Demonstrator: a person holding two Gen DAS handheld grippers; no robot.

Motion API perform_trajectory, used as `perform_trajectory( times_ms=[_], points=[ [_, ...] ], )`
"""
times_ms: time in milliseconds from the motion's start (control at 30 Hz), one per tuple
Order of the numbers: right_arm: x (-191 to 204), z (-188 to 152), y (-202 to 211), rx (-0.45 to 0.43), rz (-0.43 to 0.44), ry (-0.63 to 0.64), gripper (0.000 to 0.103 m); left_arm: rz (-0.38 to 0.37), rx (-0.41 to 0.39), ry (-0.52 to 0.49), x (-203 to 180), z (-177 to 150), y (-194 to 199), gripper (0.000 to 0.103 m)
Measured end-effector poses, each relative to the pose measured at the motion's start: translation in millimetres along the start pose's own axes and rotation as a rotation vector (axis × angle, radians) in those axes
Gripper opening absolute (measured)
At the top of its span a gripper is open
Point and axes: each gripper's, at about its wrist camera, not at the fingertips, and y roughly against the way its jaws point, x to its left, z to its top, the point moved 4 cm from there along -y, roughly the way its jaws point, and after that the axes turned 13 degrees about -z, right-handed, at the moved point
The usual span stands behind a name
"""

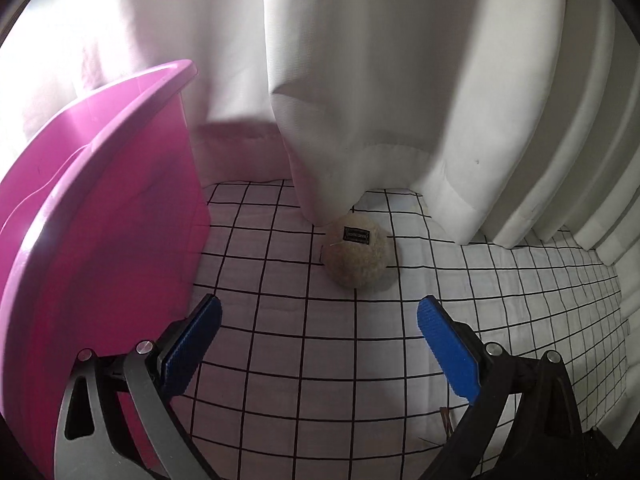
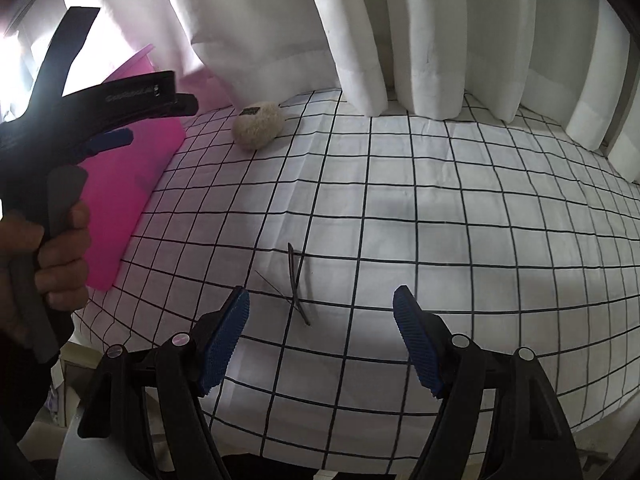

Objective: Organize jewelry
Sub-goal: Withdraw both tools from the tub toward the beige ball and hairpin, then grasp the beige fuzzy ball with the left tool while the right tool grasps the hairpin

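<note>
Pink bin [image 1: 100, 208] cut off; thin dark item [image 2: 297, 284] on cloth indistinct

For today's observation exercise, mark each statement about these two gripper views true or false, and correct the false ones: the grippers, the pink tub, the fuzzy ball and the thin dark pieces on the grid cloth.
1. Both grippers are open. True: the left gripper and the right gripper both have their jaws spread, with nothing between them.
2. The fuzzy ball lies inside the pink tub. False: it lies on the grid cloth, beside the tub, at the curtain's hem.
3. Thin dark pieces lie on the cloth just ahead of the right gripper. True.
4. The right gripper holds the dark pieces. False: they lie loose on the cloth, ungripped.
</note>
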Motion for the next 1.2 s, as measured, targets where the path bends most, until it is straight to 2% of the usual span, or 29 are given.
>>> perform_trajectory(
  times_ms=[567,900,1067,1200],
  points=[
    [34,-9,-45,-0.039,-0.080,0.125,0.071,0.021,0.057,-0.031,6,19,-108,0.096],
    [42,-11,-58,-0.047,-0.144,0.165,0.071,0.013,0.057,-0.033,4,20,-130,0.097],
    [46,-11,-57,-0.081,-0.136,0.173,0.070,0.002,0.082,-0.012,9,17,-142,0.097],
    [50,-12,-56,-0.093,-0.126,0.176,0.068,0.003,0.067,-0.021,7,17,-142,0.096]
  ],
)
